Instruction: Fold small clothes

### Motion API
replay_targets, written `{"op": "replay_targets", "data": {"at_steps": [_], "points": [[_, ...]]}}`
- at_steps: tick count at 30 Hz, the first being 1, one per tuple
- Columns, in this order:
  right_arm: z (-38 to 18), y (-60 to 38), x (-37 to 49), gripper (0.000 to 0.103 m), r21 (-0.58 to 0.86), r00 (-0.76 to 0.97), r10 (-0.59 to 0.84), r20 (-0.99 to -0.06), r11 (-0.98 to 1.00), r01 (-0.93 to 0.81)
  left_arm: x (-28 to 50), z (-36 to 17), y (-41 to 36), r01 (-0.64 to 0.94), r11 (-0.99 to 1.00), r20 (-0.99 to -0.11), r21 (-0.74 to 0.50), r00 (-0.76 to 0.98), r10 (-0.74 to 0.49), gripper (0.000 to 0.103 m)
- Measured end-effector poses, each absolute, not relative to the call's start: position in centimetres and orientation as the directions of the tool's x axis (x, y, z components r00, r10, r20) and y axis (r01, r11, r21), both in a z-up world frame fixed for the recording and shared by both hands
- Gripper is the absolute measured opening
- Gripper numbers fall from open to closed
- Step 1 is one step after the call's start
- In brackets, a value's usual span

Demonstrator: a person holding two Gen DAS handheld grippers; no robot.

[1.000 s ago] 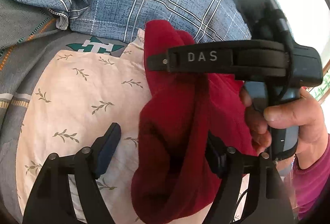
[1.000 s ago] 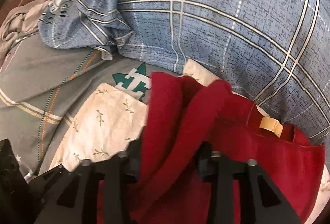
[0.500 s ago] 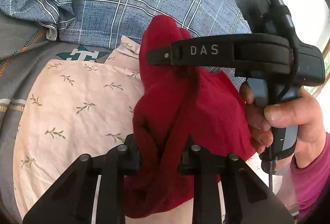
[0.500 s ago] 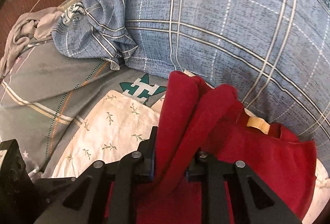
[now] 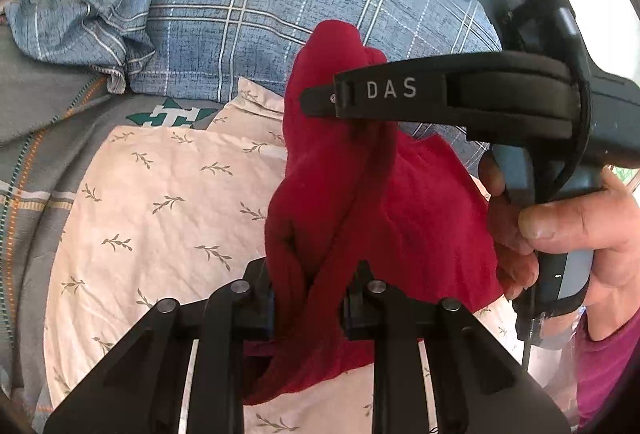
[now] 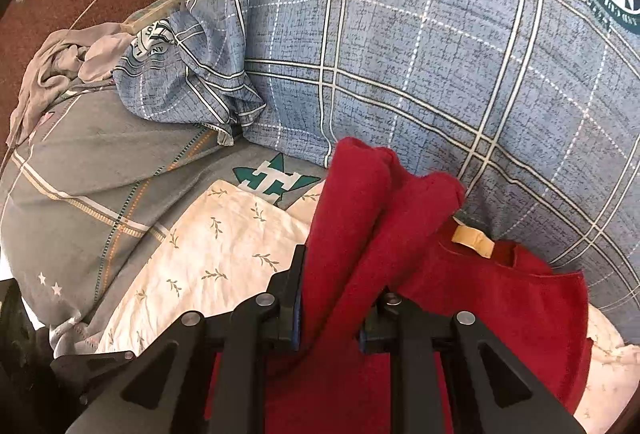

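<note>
The red garment (image 5: pixel 380 202) hangs bunched above the leaf-print cloth (image 5: pixel 160 194), pinched by both my left gripper (image 5: pixel 308 298) and right gripper (image 6: pixel 332 314), fingers narrow on thick folds. Such bulky bites could slip or fold crooked. My right hand (image 5: pixel 580 234) sits at three o'clock, gripper reaching leftward.
</note>
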State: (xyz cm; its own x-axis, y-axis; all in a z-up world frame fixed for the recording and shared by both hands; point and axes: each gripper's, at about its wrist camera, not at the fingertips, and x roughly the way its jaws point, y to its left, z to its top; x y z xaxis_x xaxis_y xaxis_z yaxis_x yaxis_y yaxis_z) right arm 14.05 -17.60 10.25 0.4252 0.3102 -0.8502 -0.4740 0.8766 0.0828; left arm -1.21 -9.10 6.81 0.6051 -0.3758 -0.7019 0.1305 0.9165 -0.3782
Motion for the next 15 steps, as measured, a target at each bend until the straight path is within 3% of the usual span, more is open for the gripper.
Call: {"op": "replay_targets", "data": {"at_steps": [15], "points": [[12.9,-24.9,13.9,0.018,0.078,0.493,0.282,-0.823,0.916,-0.393,-1.3,10.5,-15.5,0.227,0.906,-0.688,-0.358,0.592,-0.42,0.018]]}}
